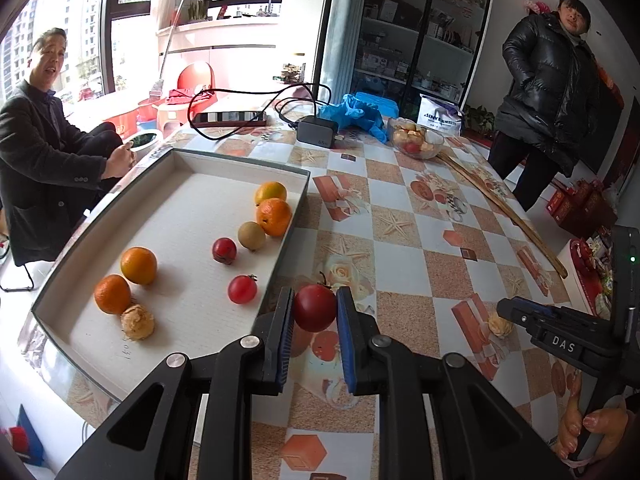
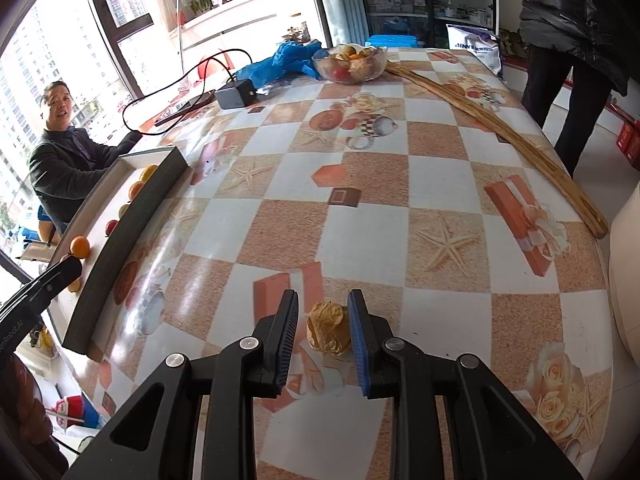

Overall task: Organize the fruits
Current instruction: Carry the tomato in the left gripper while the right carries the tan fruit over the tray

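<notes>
Left wrist: L gripper (image 1: 315,309) clamped on red tomato (image 1: 315,307); R gripper (image 2: 323,325) on husked fruit (image 2: 328,327).

Surface: table (image 2: 400,184) under a glossy checkered orange-and-white cloth with starfish and gift-box prints.
Landmark: shallow grey-walled white tray (image 1: 224,160) at its left edge.
Beyond tray: black phone (image 1: 228,118), black charger block (image 1: 316,131), blue plastic bag (image 1: 352,114), clear glass fruit bowl (image 1: 418,140).
Right of tray: long wooden stick (image 1: 504,208).

The tray (image 1: 240,164) lies along the table's (image 1: 400,248) left edge, with oranges (image 1: 273,216), tomatoes (image 1: 242,289) and a husked fruit (image 1: 137,321) in it. The bowl (image 1: 416,138) stands near the far edge, the charger (image 1: 316,131) to its left.
</notes>
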The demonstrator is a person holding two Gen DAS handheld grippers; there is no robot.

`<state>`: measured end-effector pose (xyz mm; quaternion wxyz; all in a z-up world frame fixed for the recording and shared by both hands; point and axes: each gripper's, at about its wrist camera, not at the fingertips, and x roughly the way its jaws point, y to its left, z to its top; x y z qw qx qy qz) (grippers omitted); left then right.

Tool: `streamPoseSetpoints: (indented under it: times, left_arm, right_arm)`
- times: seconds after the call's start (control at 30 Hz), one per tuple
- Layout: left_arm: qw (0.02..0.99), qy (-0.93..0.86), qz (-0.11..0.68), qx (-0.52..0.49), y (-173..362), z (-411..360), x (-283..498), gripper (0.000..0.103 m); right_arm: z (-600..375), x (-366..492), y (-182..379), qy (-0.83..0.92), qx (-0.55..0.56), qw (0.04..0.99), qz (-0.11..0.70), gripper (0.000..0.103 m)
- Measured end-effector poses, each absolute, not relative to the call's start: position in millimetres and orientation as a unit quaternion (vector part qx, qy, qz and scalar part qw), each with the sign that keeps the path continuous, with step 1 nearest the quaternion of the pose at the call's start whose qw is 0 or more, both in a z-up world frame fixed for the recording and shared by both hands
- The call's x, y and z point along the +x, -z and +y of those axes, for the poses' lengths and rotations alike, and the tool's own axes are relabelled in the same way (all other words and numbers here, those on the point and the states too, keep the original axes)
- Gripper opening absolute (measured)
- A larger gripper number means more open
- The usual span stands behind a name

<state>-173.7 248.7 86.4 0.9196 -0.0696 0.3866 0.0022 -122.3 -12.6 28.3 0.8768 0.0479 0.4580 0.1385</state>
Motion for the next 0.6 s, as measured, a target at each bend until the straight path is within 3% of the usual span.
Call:
streamPoseSetpoints:
  times: [0.37,0.6]
  left_arm:
    - [0.905,-0.112,0.405,-0.071,-92,347,-162,0.023]
    - [0.887,-0.125,0.438,-0.073,-67,359,-149,0.023]
  right_arm:
    - [93,-92,-60,-0.243,-0.002,0.856,0.456,0.027]
    - [168,-69,-61,-0.303,-0.01,0.828,0.472,0.027]
